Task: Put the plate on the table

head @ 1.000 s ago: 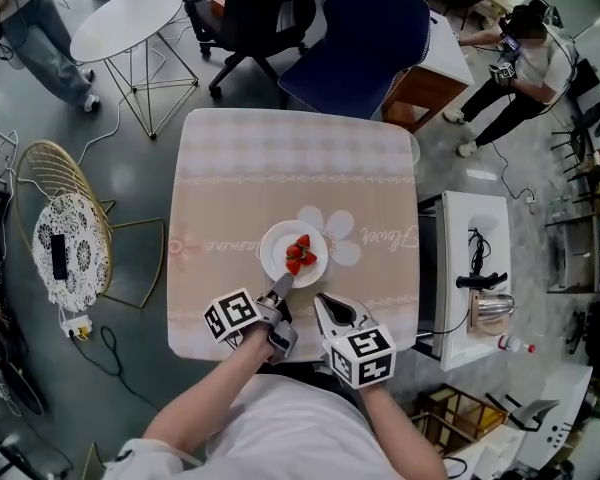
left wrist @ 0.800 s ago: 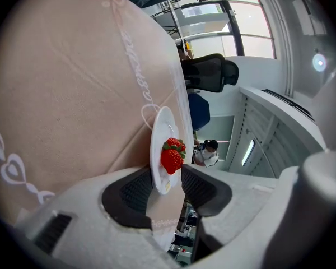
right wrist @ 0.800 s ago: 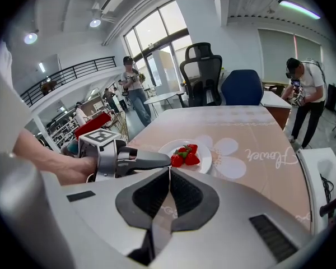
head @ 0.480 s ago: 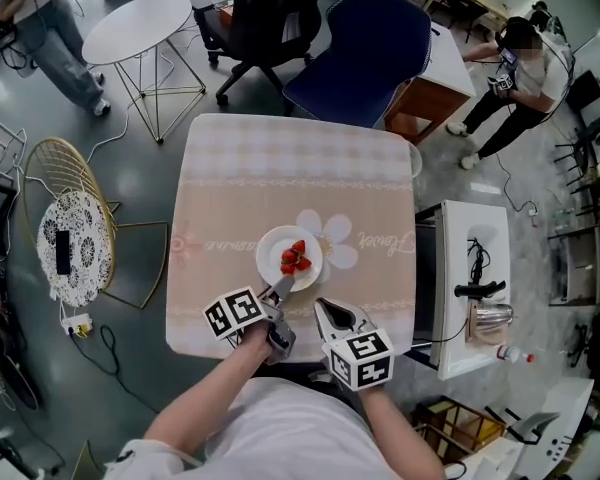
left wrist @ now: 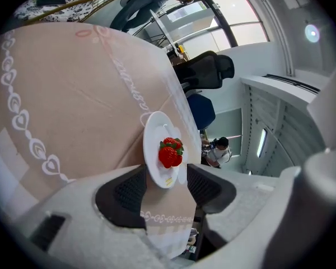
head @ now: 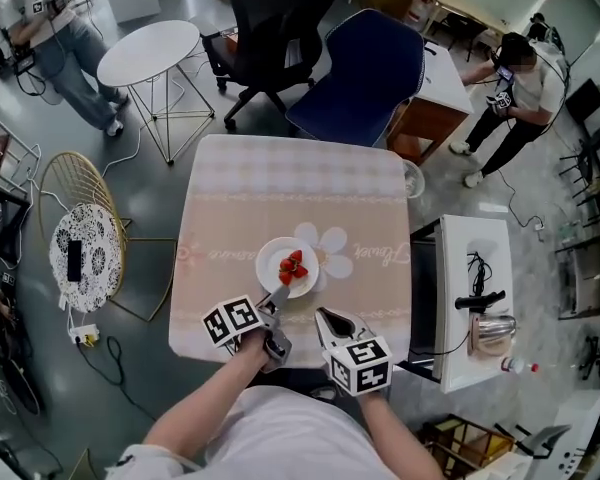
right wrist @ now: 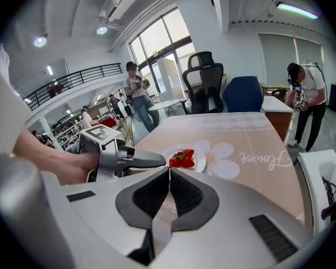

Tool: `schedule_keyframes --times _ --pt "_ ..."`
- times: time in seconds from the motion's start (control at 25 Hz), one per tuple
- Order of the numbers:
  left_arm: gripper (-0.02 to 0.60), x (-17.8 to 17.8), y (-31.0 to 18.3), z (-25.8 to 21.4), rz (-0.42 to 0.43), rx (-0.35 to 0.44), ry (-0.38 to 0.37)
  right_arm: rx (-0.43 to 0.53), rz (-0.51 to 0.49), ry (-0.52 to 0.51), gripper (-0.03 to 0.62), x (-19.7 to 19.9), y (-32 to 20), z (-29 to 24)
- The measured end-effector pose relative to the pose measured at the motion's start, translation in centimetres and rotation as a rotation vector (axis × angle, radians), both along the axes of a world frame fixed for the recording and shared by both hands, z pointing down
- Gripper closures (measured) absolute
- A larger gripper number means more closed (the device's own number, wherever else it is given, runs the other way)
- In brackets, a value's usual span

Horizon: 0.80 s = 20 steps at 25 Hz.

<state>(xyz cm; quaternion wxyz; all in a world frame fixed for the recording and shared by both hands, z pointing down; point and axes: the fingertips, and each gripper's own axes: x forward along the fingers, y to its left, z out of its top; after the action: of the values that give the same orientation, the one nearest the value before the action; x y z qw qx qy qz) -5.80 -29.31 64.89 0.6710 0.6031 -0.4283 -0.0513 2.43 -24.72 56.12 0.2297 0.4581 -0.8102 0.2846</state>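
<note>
A white plate (head: 269, 259) with strawberries (head: 293, 265) lies flat on the beige table (head: 280, 188), beside its printed flower. My left gripper (head: 278, 296) is at the plate's near rim. In the left gripper view its jaws are opening. The near rim of the plate (left wrist: 155, 142) sits between the two pads, and the pads (left wrist: 129, 190) stand clear of it. My right gripper (head: 325, 318) waits just right of it at the table's near edge, jaws shut and empty (right wrist: 169, 175). From there the plate (right wrist: 197, 162) lies just ahead, with the left gripper (right wrist: 151, 160) to its left.
A blue chair (head: 358, 63) and a black office chair (head: 270, 18) stand at the far side. A round white side table (head: 148, 53) and a gold wire chair (head: 80, 253) are on the left. A white cabinet with a kettle (head: 492, 333) is on the right. People stand in the far corners.
The head view has drawn back and shifted a little. The plate stays in its place on the table, and both grippers stay by its near rim.
</note>
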Motion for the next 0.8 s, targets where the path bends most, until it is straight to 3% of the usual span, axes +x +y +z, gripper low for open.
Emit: schedule_keyframes --times 0.4,0.8 --pt "0.362 1.1 2.8 -4.2 0.008 0.119 -0.031 0.041 -0.020 -0.033 0.589 0.9 2.1 -1.5" --pt "0.362 4.3 7.0 -8.9 0.102 0.269 -0.121 0.112 -0.044 -0.067 0.589 2.4 4.8 -4.3"
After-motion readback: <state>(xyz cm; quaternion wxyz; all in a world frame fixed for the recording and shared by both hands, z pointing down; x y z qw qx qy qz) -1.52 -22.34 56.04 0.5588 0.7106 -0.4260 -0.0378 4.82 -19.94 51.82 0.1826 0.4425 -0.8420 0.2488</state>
